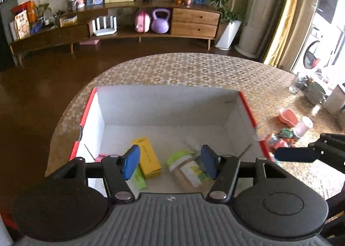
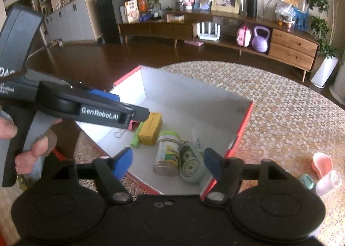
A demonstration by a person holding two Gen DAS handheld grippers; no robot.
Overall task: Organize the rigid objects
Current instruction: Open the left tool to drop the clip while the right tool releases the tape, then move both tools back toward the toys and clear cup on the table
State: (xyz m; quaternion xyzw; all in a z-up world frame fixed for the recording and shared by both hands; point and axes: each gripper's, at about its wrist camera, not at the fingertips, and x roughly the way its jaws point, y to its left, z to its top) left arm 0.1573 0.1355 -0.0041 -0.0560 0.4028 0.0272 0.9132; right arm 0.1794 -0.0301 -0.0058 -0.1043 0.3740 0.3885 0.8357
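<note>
Sitting room with a long wooden sideboard (image 1: 194, 23) at the back, and nearer, a round table (image 2: 280, 116) under a patterned cloth. On the table, a red-rimmed box (image 1: 168, 103) with white walls, already holding a yellow carton (image 1: 148, 157), a green tube (image 1: 140, 178), a green-lidded jar (image 2: 168, 155) lying on its side and a pale green tape dispenser (image 2: 192, 164) just beside it. Hanging above the box, the left hand-held gripper (image 1: 170, 159), blue pads wide apart, nothing between them. Likewise gaping and empty, the right hand-held gripper (image 2: 168, 163), over the near right corner of the box. Outside the box, on bare cloth at the lower right of the right wrist view: a pink scoop (image 2: 322, 164), a white spool (image 2: 328, 182) just below it, and a small teal piece (image 2: 306, 181) beside the spool. Same cluster at the right edge of the left wrist view, beyond the red rim and well apart from the left pads. Judging from this, more sorting left to do, with the spool or the scoop as the likely next pick. Nearer by far for the right side: a swing rightward and slightly down from the box corner, no crossing of arms. Long axis of the spool seemingly slanted from lower left to upper right in the right wrist view, though bent by the lens, so probably best taken across its narrow waist. Some risk of nudging the teal piece, close as it lies.
</note>
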